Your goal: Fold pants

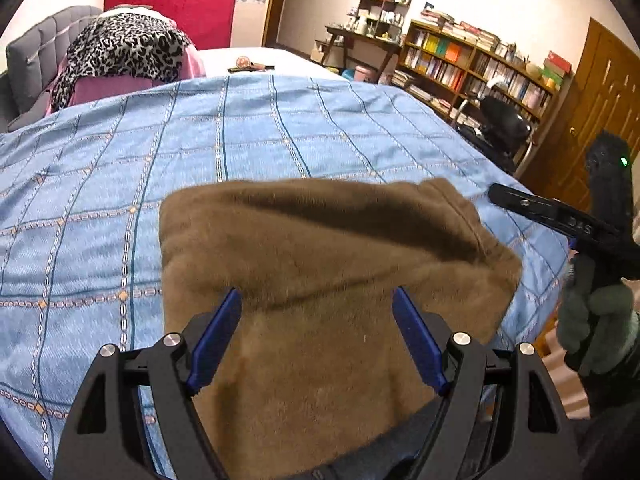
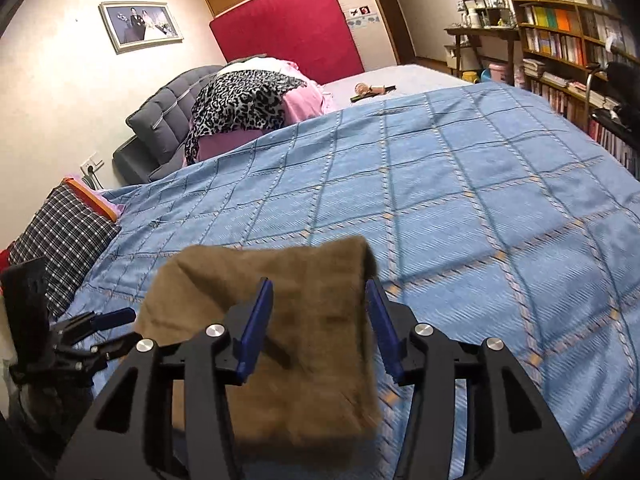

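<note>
The brown fleece pants (image 1: 320, 272) lie folded into a thick rectangle on the blue checked bedspread (image 1: 120, 168), near its front edge. My left gripper (image 1: 318, 300) is open, its blue pads wide apart just above the near part of the pants, holding nothing. My right gripper (image 2: 320, 292) is open too, its jaws spread over the same folded pants (image 2: 280, 340). In the left wrist view the right gripper (image 1: 560, 216) shows at the right edge, held by a gloved hand. In the right wrist view the left gripper (image 2: 100, 328) shows at the lower left.
A leopard-print cloth (image 1: 120, 48) on pink bedding lies by the grey headboard (image 1: 36, 60). A small brush-like object (image 1: 250, 65) rests on the far mattress. A checked pillow (image 2: 64, 244) sits left of the bed. Bookshelves (image 1: 472, 68) and a black chair (image 1: 504, 124) stand right.
</note>
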A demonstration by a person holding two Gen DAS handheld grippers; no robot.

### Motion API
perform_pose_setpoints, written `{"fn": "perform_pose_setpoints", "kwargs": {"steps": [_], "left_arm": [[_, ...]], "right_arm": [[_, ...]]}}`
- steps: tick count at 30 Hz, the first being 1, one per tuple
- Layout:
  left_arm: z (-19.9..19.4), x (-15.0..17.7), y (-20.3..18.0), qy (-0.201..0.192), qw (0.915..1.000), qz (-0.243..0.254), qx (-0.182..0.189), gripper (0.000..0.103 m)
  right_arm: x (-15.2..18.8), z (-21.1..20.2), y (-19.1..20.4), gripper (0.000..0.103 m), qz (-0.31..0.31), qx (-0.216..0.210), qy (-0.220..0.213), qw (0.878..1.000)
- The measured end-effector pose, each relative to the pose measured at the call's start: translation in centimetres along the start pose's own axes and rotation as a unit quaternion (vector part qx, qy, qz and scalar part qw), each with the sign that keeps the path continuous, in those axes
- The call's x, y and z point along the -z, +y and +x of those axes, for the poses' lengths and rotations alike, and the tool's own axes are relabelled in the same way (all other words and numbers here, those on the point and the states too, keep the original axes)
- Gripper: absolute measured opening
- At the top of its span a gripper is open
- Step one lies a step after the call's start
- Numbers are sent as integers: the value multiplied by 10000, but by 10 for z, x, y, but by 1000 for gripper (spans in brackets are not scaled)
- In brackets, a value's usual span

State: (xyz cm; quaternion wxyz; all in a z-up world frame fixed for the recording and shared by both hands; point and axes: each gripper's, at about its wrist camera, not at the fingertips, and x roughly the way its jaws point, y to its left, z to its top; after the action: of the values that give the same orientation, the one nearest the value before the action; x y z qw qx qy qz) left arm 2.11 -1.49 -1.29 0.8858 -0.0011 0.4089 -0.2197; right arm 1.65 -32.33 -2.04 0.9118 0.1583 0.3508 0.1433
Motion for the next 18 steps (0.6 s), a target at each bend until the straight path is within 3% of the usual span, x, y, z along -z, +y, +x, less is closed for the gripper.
{"fn": "perform_pose_setpoints", "kwargs": {"steps": [3,7,10,11,14,18], "left_arm": [[9,-1,-2,102,9999,9,41,77],[28,19,-3,354,9993,20,64,77],[32,34,-8,190,9992,356,-42,78],[32,37,-11,131,9987,483,-54,78],[35,43,-9,7,9986,536,35,78],[37,44,-8,-85,9988,485,47,78]], "right_arm": [[-17,27,6,50,228,-267,223,9991],[-19,70,-6,50,326,104,589,9977],[-6,92,-26,51,533,259,841,9947],[0,98,-35,57,662,216,893,9936],[21,109,-52,66,900,127,813,9925],[24,110,-55,66,970,63,724,9926]]}}
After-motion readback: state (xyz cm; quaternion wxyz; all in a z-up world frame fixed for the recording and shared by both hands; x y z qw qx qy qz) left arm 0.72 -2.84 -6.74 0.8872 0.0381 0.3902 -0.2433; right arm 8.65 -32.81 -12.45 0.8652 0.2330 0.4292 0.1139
